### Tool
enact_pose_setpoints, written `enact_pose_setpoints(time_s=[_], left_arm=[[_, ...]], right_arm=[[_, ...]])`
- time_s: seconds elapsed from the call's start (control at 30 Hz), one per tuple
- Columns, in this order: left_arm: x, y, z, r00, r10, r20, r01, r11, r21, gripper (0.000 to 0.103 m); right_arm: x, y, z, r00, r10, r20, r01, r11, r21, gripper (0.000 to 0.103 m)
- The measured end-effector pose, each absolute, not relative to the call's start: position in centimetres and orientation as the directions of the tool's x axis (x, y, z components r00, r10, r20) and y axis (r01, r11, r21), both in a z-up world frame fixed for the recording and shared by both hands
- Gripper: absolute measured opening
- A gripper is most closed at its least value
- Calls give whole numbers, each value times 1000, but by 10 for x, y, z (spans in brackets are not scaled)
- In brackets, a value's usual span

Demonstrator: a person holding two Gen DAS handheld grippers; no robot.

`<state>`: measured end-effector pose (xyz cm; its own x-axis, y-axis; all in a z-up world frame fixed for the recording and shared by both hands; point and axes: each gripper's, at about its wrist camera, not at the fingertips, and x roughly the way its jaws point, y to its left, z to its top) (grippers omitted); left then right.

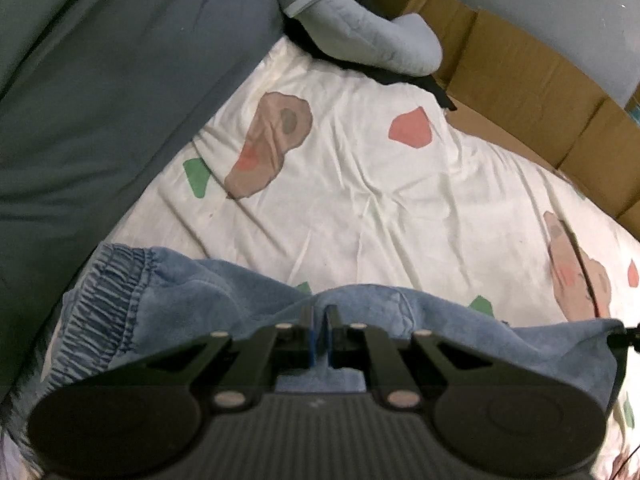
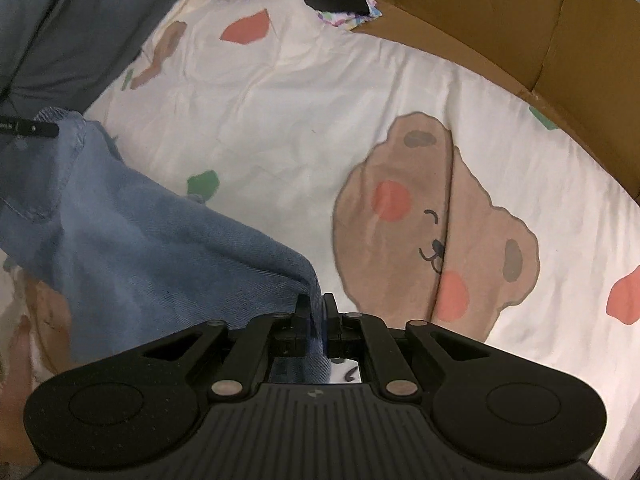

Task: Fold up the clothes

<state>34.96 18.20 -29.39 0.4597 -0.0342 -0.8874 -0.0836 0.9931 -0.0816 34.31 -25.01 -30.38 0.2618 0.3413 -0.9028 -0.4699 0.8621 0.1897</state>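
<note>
Denim shorts (image 2: 132,240) — faded blue, elastic-waisted, rumpled — pinched in both nearly closed fingers, left (image 1: 320,332) and right (image 2: 316,312).

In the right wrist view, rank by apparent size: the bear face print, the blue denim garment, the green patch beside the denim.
1. Blue denim garment, though nearness inflates it
2. Bear face print
3. Green patch
</note>
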Motion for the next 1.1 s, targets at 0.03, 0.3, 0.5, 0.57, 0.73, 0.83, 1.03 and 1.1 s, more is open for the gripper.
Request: enact_pose_setpoints(time_s=[0.03, 0.3, 0.5, 0.57, 0.73, 0.83, 1.03, 1.1], left_arm=[[350, 181, -292, 462, -36, -886, -81, 993, -82, 28], [324, 186, -257, 540, -13, -842, -142, 984, -106, 64], [288, 202, -237, 563, 48, -825, -214, 973, -89, 70], [278, 209, -232, 565, 73, -822, -246, 966, -83, 71], [252, 231, -227, 556, 133, -820, -339, 937, -78, 71], [236, 243, -228, 541, 164, -825, -389, 918, -73, 71], [207, 266, -241, 510, 199, -837, -482, 872, -87, 71], [199, 272, -247, 500, 198, -843, -514, 851, -105, 71]], right_arm=[[344, -251, -306, 261, 337, -904, -466, 865, 188, 10], [336, -256, -284, 328, 359, -874, -440, 877, 195, 57], [314, -244, -258, 389, 366, -846, -486, 861, 150, 61], [306, -238, -251, 405, 367, -837, -508, 852, 128, 61], [287, -221, -242, 392, 413, -822, -563, 815, 141, 61], [278, -214, -238, 392, 425, -816, -578, 804, 141, 61], [266, -203, -236, 391, 453, -801, -599, 786, 152, 61], [261, -198, -236, 389, 461, -797, -610, 778, 153, 61]])
